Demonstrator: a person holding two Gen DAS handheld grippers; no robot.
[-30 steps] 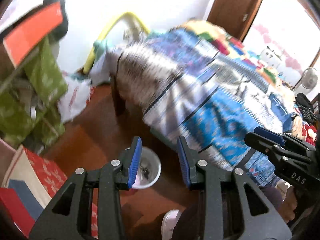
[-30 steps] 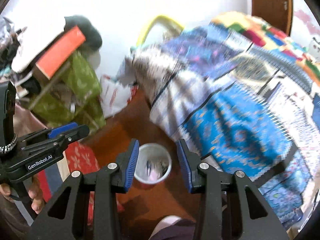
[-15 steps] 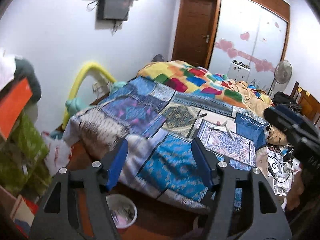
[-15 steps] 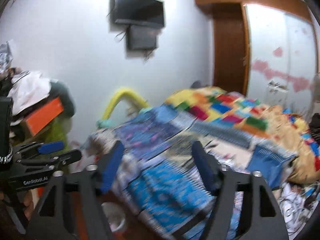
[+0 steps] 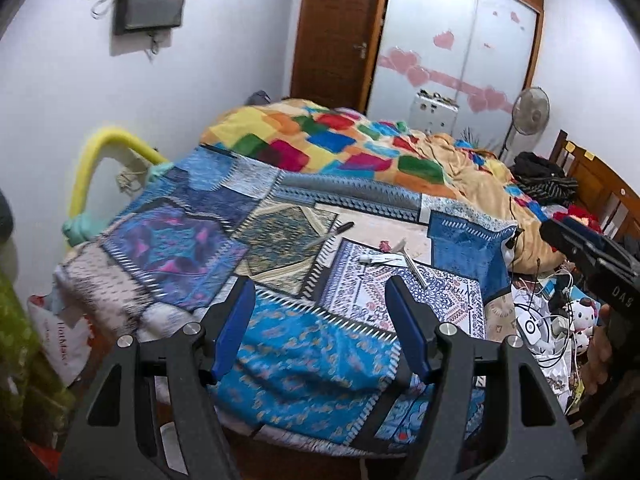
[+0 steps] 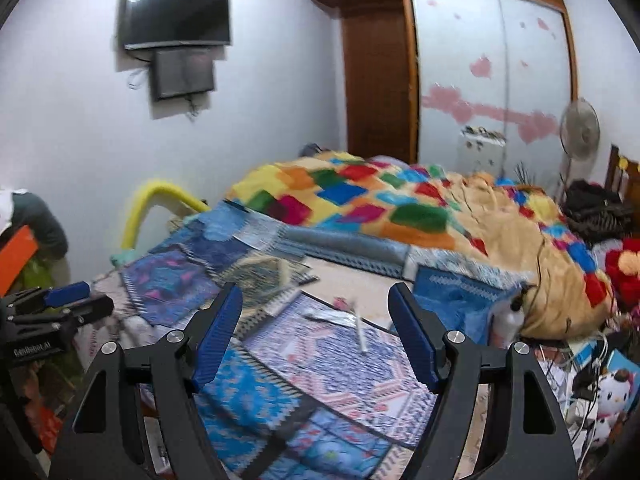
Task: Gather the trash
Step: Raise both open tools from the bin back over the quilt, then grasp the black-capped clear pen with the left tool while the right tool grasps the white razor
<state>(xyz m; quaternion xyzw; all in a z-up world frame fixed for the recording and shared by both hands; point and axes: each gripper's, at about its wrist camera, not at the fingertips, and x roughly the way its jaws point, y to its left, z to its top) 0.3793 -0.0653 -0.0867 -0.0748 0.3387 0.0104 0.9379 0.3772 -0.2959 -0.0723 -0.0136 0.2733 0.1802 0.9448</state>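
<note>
Small litter lies on the patterned bedspread (image 5: 304,344): a white wrapper strip (image 5: 386,258), a white stick (image 5: 414,270), a pink scrap (image 5: 385,245) and a dark pen-like piece (image 5: 334,232). My left gripper (image 5: 319,292) hovers over the bed's near edge, open and empty, short of the litter. My right gripper (image 6: 315,300) is open and empty too, facing the silvery wrapper (image 6: 326,316) and the stick (image 6: 360,334). Each gripper appears at the edge of the other's view: the right gripper (image 5: 592,256) and the left gripper (image 6: 60,300).
A bright patchwork blanket (image 5: 340,140) covers the far half of the bed. Cables and plush toys (image 5: 560,320) crowd the right side. A white bottle (image 6: 506,322), a fan (image 5: 530,110), a wardrobe (image 6: 496,60), a yellow tube (image 5: 100,148) and a plastic bag (image 5: 60,340) stand around.
Both grippers have risen from over the white bin on the floor and swung up to face the bed. Their jaws have widened, and the bin has dropped out of the middle of view.
</note>
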